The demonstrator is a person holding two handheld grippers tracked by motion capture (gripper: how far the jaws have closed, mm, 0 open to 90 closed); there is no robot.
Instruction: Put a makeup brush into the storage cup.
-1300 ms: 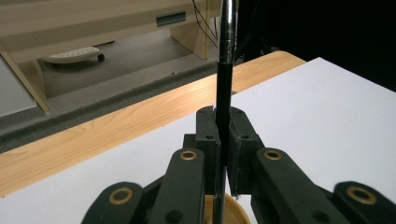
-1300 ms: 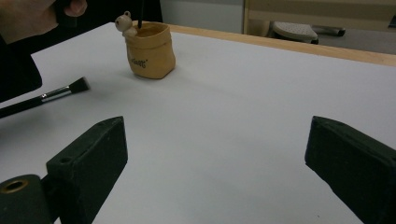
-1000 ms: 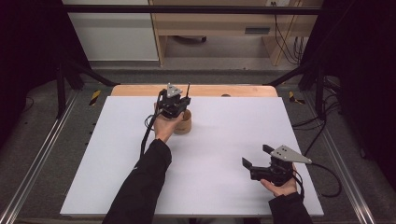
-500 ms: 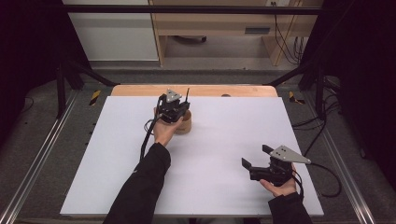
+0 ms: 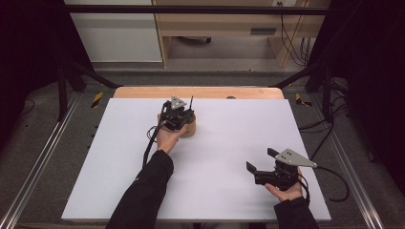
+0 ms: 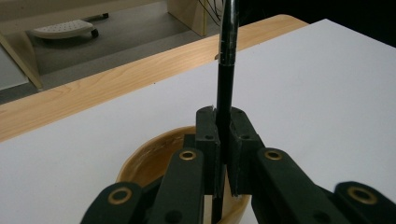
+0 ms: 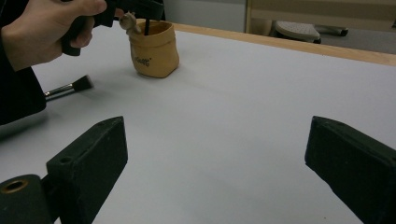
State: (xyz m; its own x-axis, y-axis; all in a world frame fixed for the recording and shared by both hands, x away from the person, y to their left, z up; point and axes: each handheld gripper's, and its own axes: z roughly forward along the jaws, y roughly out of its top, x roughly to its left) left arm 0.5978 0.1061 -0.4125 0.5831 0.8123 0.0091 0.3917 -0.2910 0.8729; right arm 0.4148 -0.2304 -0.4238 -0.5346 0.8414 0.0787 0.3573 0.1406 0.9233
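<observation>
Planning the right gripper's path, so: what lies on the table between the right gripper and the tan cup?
In the high view, bare white table separates the right gripper from the tan cup. A brush lies off to the side.

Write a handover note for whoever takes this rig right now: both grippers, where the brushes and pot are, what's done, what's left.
Left gripper: shut on a thin black brush handle, held upright over the tan pot near the table's far edge.
Right gripper: open, holding nothing, resting on the white table at the near right.
A second brush lies flat on the table beside the pot, on the left hand's side.
Done: the first brush is at the pot, gripped; how deep it sits inside is hidden.
Left, probably: release that brush into the pot, then pick up the lying brush and put it in too.
</observation>
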